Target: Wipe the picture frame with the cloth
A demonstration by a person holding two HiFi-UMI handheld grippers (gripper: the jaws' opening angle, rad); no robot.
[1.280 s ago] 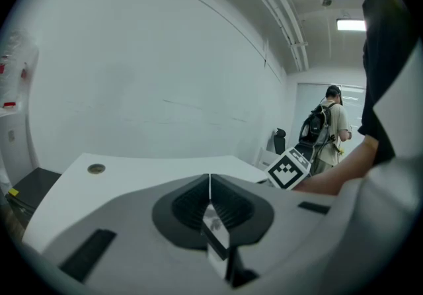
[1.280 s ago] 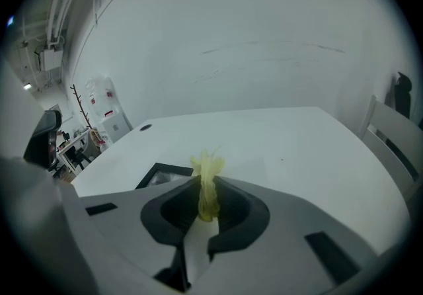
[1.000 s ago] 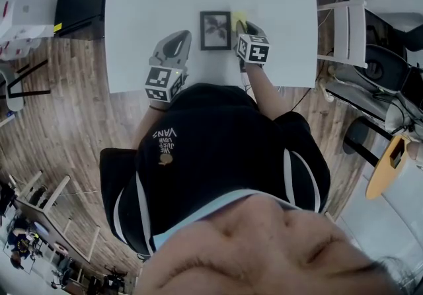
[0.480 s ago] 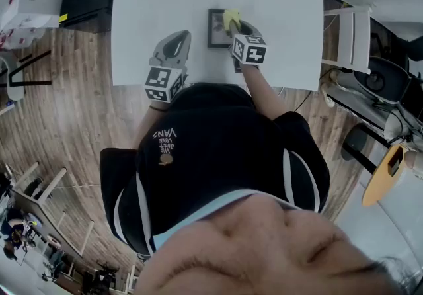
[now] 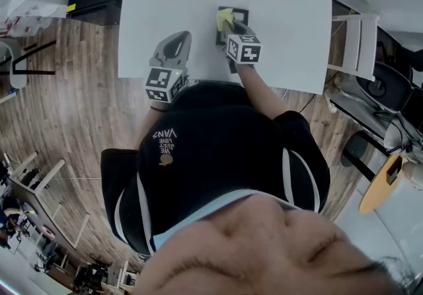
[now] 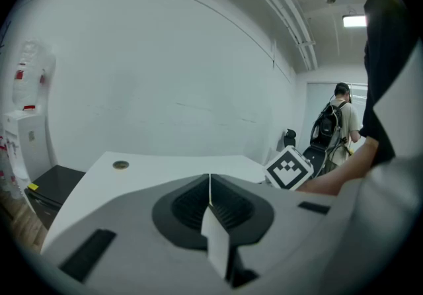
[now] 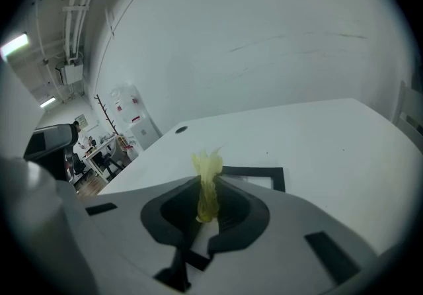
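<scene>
The left gripper point(image 6: 210, 182) has its jaws pressed together with nothing between them, and the picture frame point(image 7: 264, 171) is away to their right. The right gripper point(image 5: 230, 26) pinches the yellow cloth point(image 7: 207, 178), which sticks out past the jaw tips. The frame lies flat on the white table point(image 5: 284, 9), just ahead of and below these jaws. I judge that the wiping is under way and most of the frame is still left.

Pale yellow cloth point(image 7: 207, 184), black picture frame point(image 7: 254, 171), white desk point(image 5: 284, 16); grey left gripper point(image 5: 178, 37) and right gripper point(image 5: 231, 24), each with black-and-white square markers point(image 5: 162, 83).
</scene>
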